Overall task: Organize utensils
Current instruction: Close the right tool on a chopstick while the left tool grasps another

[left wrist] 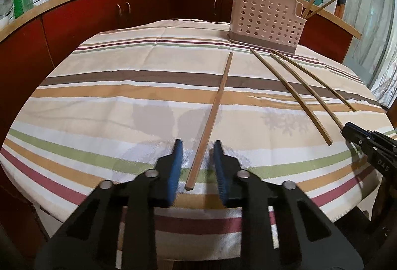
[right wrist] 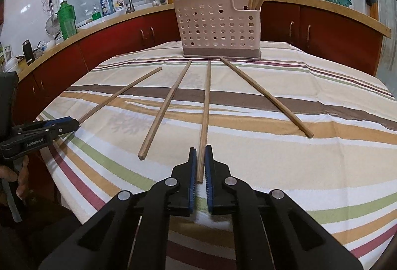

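Striped cloth (left wrist: 124, 86) bears slim wooden chopsticks; right gripper (right wrist: 201, 154) pinches one chopstick (right wrist: 205, 108), left gripper (left wrist: 197, 148) brackets another chopstick (left wrist: 215, 106), untouched.

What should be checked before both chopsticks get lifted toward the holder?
1. Right gripper fingers pressing the third chopstick: ok.
2. Left gripper fingers pressing the leftmost chopstick: not ok, gaps on either side.
3. Holder upright, top open: ok.
4. Loose chopsticks clear of both grips: ok.
5. Hold near the chopstick's end firm enough for lifting: cannot tell.
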`<control>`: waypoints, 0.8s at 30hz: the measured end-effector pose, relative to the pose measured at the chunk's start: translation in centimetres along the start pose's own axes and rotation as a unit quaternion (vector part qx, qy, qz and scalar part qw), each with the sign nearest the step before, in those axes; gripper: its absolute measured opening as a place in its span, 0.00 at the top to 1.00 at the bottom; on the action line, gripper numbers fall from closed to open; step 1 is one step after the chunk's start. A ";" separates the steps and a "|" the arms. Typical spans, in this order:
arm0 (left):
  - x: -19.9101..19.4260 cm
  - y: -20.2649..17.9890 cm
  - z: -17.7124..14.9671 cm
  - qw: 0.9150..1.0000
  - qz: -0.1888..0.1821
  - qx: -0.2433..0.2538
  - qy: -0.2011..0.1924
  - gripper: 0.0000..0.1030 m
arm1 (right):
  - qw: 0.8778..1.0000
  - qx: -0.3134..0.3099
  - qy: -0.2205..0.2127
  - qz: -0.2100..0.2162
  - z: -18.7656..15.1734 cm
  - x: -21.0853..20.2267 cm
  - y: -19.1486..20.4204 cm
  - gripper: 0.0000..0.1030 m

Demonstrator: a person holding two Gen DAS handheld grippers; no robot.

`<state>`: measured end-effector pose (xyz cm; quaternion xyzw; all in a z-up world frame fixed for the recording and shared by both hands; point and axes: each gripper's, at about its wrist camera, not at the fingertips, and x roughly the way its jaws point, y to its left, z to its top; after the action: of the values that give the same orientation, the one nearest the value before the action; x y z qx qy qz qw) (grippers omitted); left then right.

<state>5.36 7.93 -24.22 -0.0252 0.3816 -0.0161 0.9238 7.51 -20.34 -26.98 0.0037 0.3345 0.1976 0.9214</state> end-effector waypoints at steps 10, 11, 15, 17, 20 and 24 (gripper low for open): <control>-1.5 -1.0 0.1 0.999 -0.006 0.030 -0.032 0.94 | 1.000 0.002 -0.027 -0.001 0.7 -1.9 -0.1 0.94; -2.0 -1.1 0.4 0.999 -0.005 0.031 -0.042 0.94 | 1.000 0.003 -0.031 -0.002 0.8 -2.2 -0.2 0.94; -3.4 -0.8 1.5 0.997 -0.006 0.025 -0.073 0.94 | 0.999 0.004 -0.049 -0.005 1.6 -3.3 -0.3 0.94; -4.2 -0.7 2.1 0.996 -0.004 0.023 -0.091 0.94 | 0.998 0.005 -0.059 -0.005 2.2 -4.0 -0.3 0.94; -5.5 -0.7 3.1 0.993 -0.004 0.021 -0.118 0.94 | 0.997 0.003 -0.077 -0.006 3.0 -5.1 -0.2 0.94; -6.9 -0.8 4.3 0.989 -0.008 0.019 -0.145 0.94 | 0.995 0.000 -0.102 -0.007 4.3 -6.6 -0.1 0.94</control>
<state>3.48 7.60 -16.25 -0.0127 0.2433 -0.0264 0.9695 5.61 -22.29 -19.56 0.0214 0.2387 0.1901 0.9521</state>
